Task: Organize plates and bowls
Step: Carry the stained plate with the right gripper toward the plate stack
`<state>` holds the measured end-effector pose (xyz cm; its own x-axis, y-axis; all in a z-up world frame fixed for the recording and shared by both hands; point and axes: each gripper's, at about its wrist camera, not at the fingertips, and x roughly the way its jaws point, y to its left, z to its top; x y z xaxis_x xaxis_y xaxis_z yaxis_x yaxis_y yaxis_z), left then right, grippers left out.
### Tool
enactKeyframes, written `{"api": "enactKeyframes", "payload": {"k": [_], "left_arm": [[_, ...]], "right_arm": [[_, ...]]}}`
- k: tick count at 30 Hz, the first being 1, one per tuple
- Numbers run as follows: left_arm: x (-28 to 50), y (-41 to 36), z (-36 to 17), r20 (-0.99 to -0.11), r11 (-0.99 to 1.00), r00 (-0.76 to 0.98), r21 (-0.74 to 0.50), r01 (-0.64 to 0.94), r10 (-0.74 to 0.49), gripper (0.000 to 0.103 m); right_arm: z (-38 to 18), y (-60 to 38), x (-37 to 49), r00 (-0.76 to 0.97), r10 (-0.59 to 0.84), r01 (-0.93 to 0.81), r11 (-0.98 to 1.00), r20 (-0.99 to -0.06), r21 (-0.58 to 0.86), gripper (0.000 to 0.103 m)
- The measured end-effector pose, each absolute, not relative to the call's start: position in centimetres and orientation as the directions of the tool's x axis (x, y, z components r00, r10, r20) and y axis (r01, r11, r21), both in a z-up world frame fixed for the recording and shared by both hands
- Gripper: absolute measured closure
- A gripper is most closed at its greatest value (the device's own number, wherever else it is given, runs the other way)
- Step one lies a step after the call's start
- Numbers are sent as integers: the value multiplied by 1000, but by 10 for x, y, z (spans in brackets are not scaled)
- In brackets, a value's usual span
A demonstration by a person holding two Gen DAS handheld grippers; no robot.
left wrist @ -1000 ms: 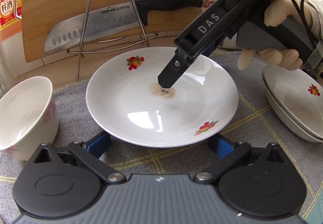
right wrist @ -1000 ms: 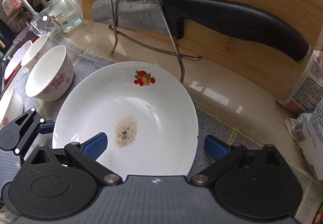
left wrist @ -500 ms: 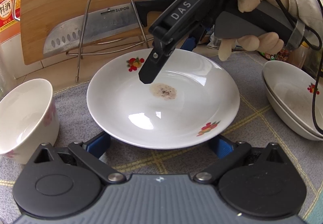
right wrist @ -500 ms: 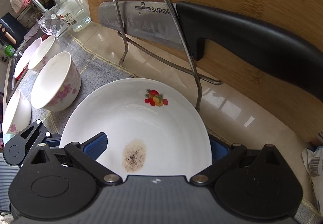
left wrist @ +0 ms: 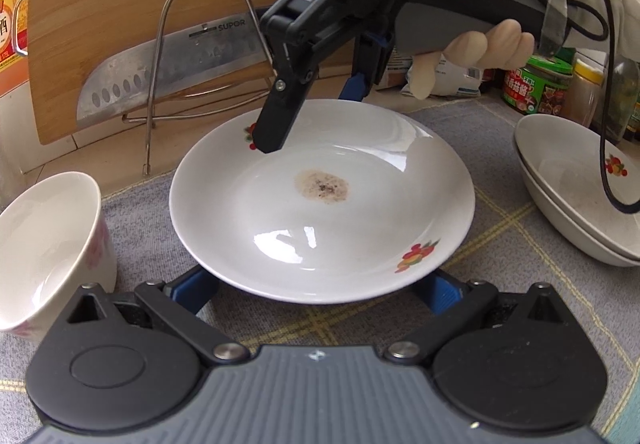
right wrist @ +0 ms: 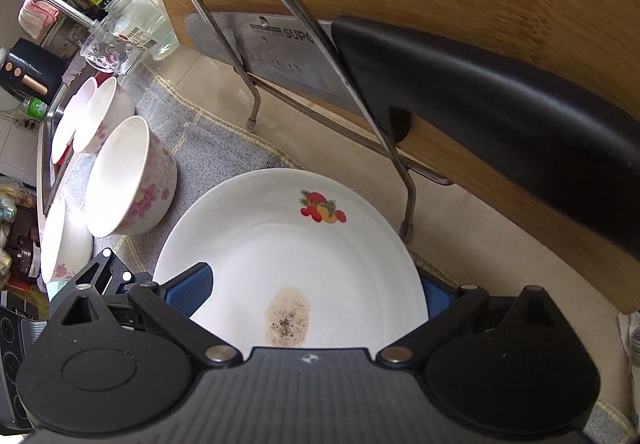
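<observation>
A white plate with fruit prints and a brown stain in its middle lies on the grey cloth. My left gripper is open, its blue fingertips spread wide at the plate's near rim and partly tucked under it. My right gripper comes in from above at the far rim, open. In the right wrist view the plate lies between the fingers of the right gripper, one pad over the dish and the other outside the rim. Stacked plates sit at the right. A flowered bowl stands at the left.
A wooden cutting board leans behind, with a cleaver resting in a wire rack. Jars stand at the back right. Several more bowls line the left beside a glass jar. A person's gloved hand holds the right gripper.
My right gripper has moved from above the stain across the plate to its far rim, closer to the knife rack. The plate and my left gripper have stayed about where they were.
</observation>
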<state>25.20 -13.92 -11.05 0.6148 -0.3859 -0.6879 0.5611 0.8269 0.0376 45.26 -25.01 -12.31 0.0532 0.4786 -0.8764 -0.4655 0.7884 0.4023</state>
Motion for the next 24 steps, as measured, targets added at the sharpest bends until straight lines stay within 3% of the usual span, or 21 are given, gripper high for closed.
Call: {"api": "enactKeyframes", "payload": {"k": [24], "left_arm": [[253, -137, -110, -687, 822, 618, 52, 567, -383, 0]], "right_arm": [[-119, -245, 448, 53, 464, -501, 778, -884, 379, 0]]}}
